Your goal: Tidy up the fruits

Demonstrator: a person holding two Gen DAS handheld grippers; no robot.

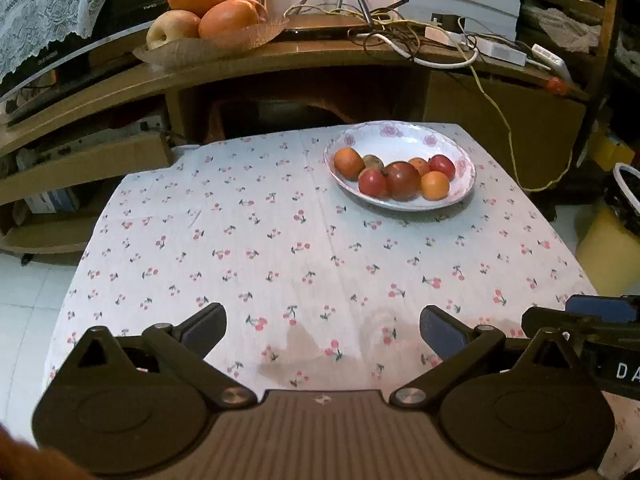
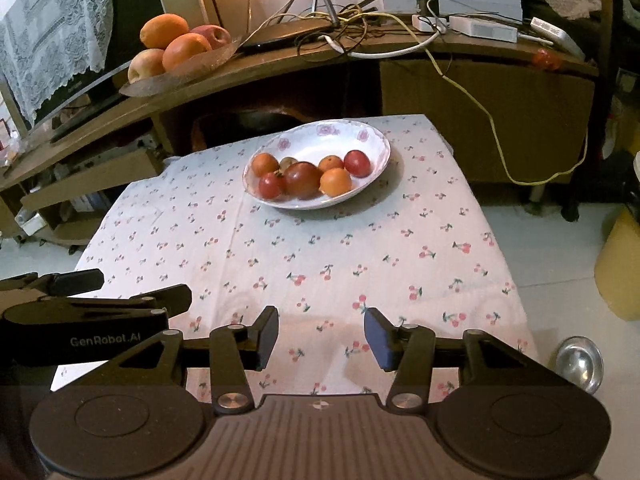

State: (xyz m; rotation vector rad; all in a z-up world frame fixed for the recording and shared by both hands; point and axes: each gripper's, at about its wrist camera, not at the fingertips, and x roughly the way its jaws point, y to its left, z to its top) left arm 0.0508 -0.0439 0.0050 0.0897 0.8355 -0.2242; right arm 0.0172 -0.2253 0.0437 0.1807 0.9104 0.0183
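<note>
A white floral bowl (image 1: 400, 140) stands at the far side of the cherry-print tablecloth (image 1: 280, 248); it also shows in the right wrist view (image 2: 332, 134). It holds several small fruits: oranges (image 1: 349, 163), red ones (image 1: 372, 182) and a large dark tomato (image 1: 403, 180). My left gripper (image 1: 322, 330) is open and empty, low over the near edge of the table. My right gripper (image 2: 322, 338) is open and empty beside it, also near the front edge. Both are far from the bowl.
A glass dish (image 1: 208, 46) with large oranges and apples sits on the wooden shelf (image 1: 320, 56) behind the table, next to a router and tangled cables (image 1: 400, 28). A yellow bin (image 2: 620, 264) and a metal bowl (image 2: 580, 362) are on the floor at the right.
</note>
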